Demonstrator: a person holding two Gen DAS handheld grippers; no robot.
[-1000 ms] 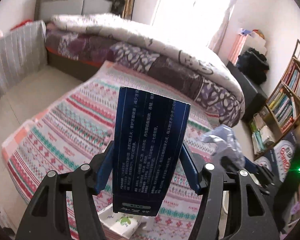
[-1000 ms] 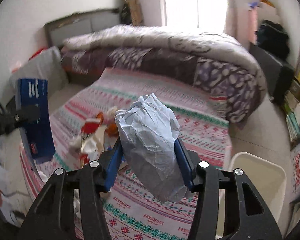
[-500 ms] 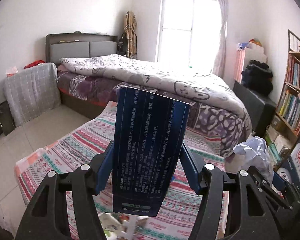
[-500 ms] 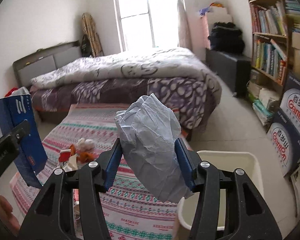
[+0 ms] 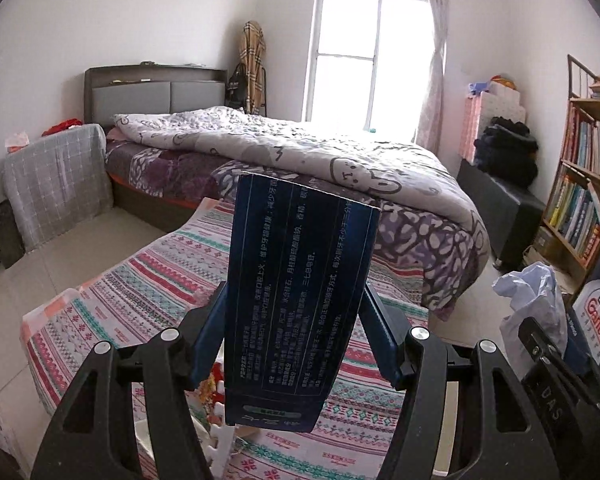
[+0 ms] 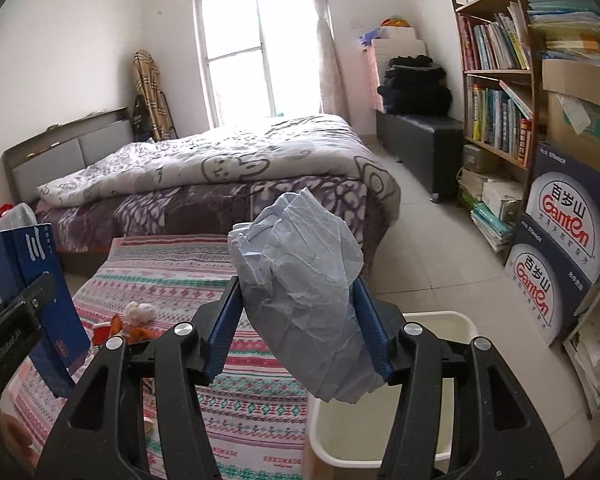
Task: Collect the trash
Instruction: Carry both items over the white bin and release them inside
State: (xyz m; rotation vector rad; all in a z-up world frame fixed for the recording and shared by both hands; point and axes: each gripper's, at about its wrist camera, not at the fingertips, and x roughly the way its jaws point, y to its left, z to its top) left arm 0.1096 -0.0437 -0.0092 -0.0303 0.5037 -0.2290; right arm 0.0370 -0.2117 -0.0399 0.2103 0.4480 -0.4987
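blue box (image 5: 300, 304) upright lengthwise, pinched in left gripper (image 5: 296, 340); crumpled paper (image 6: 300, 292) in right gripper's (image 6: 298, 324) pinch

both grippers have swung up and to the right, off the striped mat (image 6: 188, 276) toward the bookshelf (image 6: 496, 80). the white bin (image 6: 384, 420) now sits just under the right gripper (image 6: 300, 320) and its crumpled paper (image 6: 300, 292), with bed and window in full view.
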